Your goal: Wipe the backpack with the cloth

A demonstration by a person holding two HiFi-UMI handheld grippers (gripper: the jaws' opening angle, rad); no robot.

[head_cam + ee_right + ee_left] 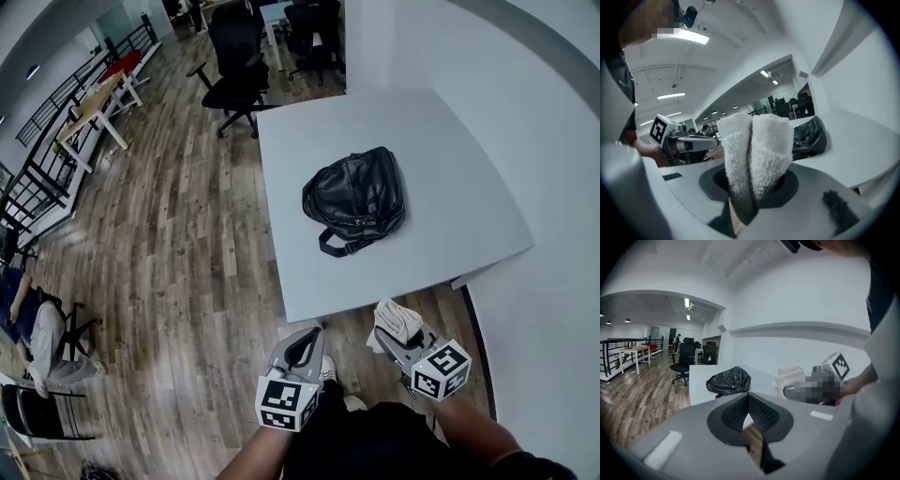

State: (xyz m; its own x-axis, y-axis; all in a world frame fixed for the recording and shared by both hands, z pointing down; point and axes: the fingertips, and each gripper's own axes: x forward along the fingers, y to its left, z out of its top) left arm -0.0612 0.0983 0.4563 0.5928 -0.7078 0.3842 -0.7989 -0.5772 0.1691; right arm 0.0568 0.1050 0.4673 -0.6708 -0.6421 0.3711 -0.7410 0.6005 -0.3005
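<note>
Right gripper (755,185) clasping cloth (757,145), backpack (354,199) handle (336,247) nearside

Wood floor (187,234), white table (309,141), black chairs (234,66).

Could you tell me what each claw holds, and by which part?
The right claw is shut on the folded white cloth, gripping its lower end; the rest sticks out past the tips. The left claw is shut on nothing.

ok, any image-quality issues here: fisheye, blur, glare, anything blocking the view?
Head view: heavy fisheye, table edges bow; backpack sharp, flatly lit, faint shadow. Left gripper view: black vignette in corners, mosaic patch right of centre, backpack small but clear. Right gripper view: cloth fills the middle, slightly soft; ceiling light blown out upper left.
</note>
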